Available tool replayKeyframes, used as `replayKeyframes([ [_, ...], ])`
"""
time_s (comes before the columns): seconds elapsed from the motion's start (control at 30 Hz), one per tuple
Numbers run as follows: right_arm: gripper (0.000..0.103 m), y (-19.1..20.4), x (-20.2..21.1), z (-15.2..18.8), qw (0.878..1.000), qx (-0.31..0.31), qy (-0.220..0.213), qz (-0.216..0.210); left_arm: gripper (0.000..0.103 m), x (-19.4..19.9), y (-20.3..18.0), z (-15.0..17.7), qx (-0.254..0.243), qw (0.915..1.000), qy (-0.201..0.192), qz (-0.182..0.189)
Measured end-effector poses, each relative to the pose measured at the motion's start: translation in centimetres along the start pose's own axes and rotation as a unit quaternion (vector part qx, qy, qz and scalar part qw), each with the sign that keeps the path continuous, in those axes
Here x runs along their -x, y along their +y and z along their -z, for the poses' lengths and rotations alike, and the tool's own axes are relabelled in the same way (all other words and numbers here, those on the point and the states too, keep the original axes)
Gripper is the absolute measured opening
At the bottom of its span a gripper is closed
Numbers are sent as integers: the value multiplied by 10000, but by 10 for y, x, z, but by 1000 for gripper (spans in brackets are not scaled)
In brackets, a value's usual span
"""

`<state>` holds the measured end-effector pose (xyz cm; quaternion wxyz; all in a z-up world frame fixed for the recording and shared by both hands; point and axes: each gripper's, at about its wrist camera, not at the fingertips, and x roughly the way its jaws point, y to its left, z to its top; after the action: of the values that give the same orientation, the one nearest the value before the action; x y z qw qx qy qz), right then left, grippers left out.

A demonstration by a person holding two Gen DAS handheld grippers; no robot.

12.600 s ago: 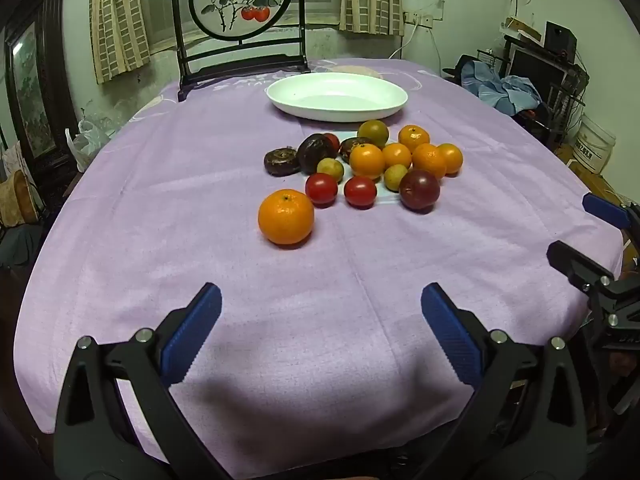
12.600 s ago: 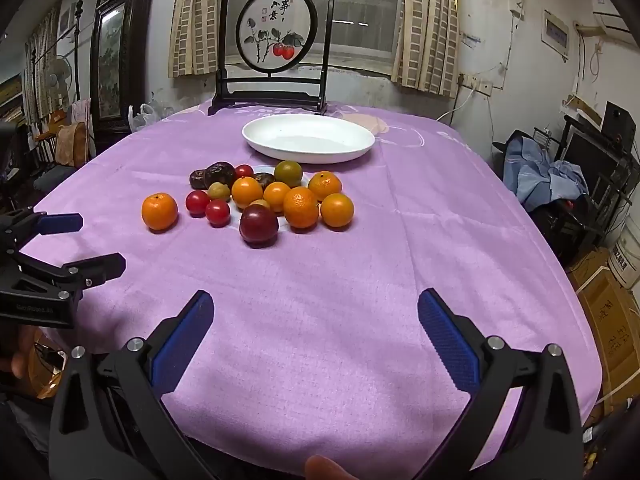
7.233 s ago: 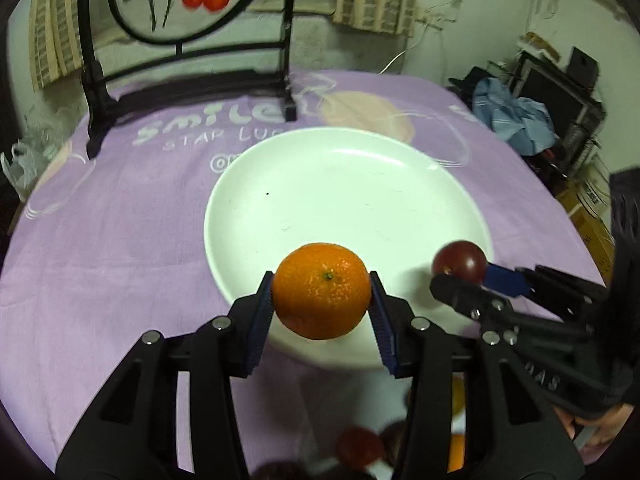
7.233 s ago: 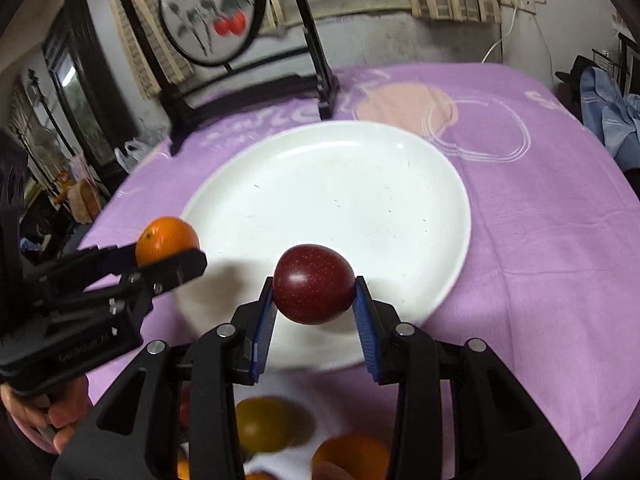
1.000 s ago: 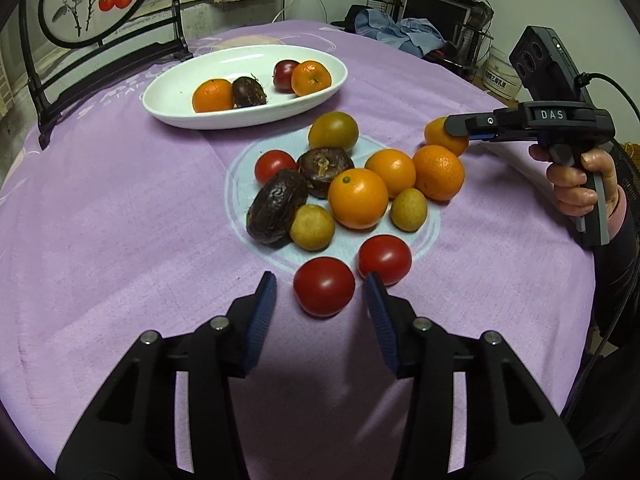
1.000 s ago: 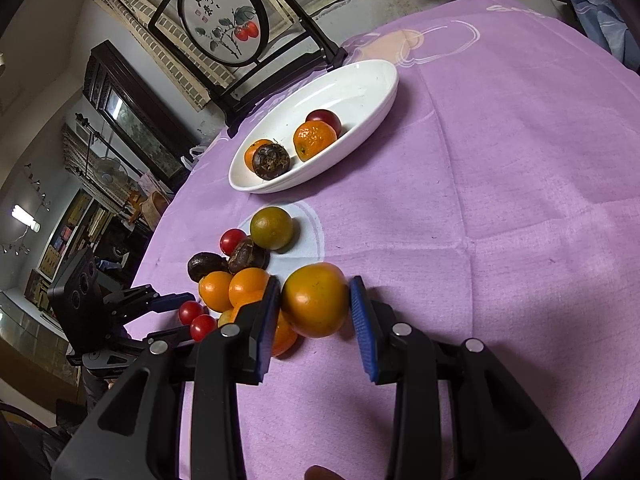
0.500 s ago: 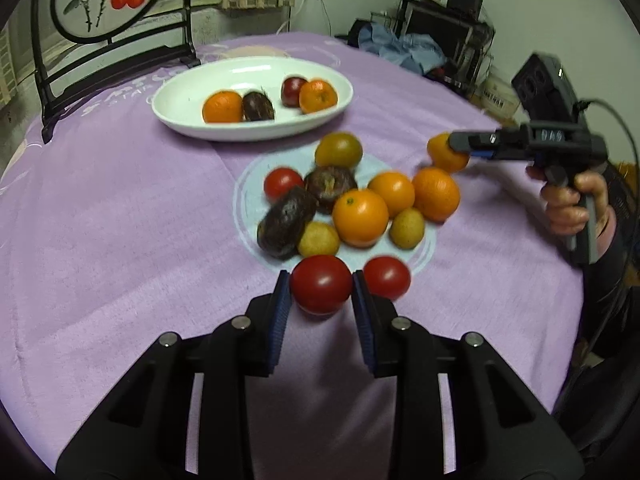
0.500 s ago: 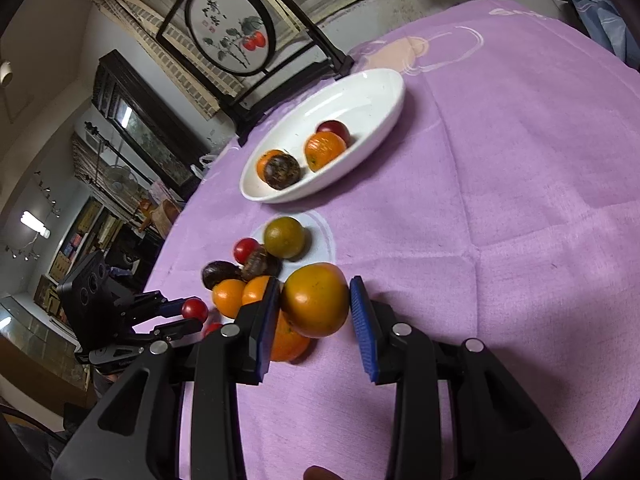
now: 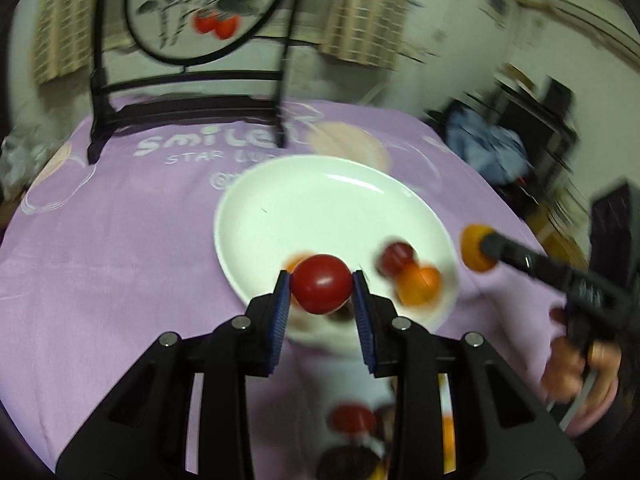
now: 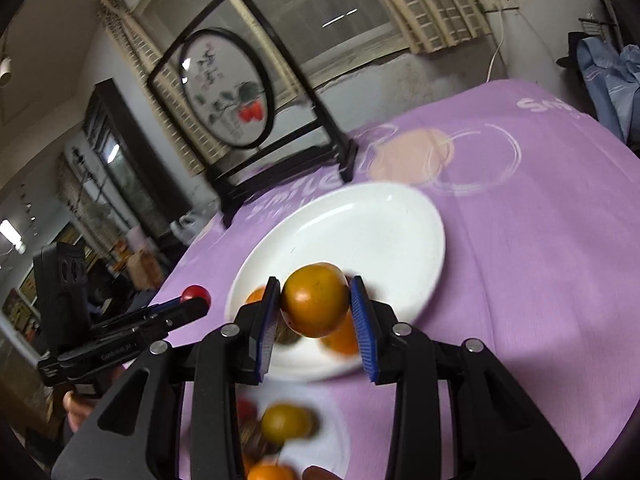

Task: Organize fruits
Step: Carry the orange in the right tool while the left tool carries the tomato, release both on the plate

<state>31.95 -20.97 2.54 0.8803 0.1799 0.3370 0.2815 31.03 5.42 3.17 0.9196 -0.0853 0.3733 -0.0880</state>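
**Both grippers arrive at the plate with new fruit**

0.5 s ago the 2 grippers were low over the pile of loose fruit, each one just closed on a piece. Now both are lifted and carried to the white plate (image 9: pixel 280 184), and the views are blurred from the fast motion.

The left gripper (image 9: pixel 321 296) is clamped on a red tomato (image 9: pixel 322 289), held above the near rim of the plate. The right gripper (image 10: pixel 315 312) is clamped on an orange-green round fruit (image 10: pixel 315 305), probably a tangerine, also above the near rim of the plate, on its right part.

In the plate I can see a dark red fruit (image 9: pixel 396 257) and an orange one (image 9: pixel 418 285) beside it; other pieces are partly hidden behind the held tomato. The rest of the pile (image 10: pixel 286 423) lies on the purple tablecloth (image 9: pixel 120 240), on the near side of the plate.

In my judgement this means that the pick is finished and the placing is the step in hand. The far half of the plate is bare, so it seems better to release there; a round fruit let go at the near rim may roll against the others or off the plate. Several pieces remain to be moved, so the task is not close to the end.
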Motion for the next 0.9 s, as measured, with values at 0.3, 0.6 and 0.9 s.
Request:
replayKeyframes([
  [0.3,55,-16,-39,-8,9992,2,213,327,52,-46,24,-13,425,9966,379,-592],
  [0.6,65,2,-2,0,9987,410,9,314,98,1,29,1,614,9952,-59,-754],
  [0.9,66,24,19,40,9924,1031,592,315,100,32,11,55,-61,9931,-76,-1169],
])
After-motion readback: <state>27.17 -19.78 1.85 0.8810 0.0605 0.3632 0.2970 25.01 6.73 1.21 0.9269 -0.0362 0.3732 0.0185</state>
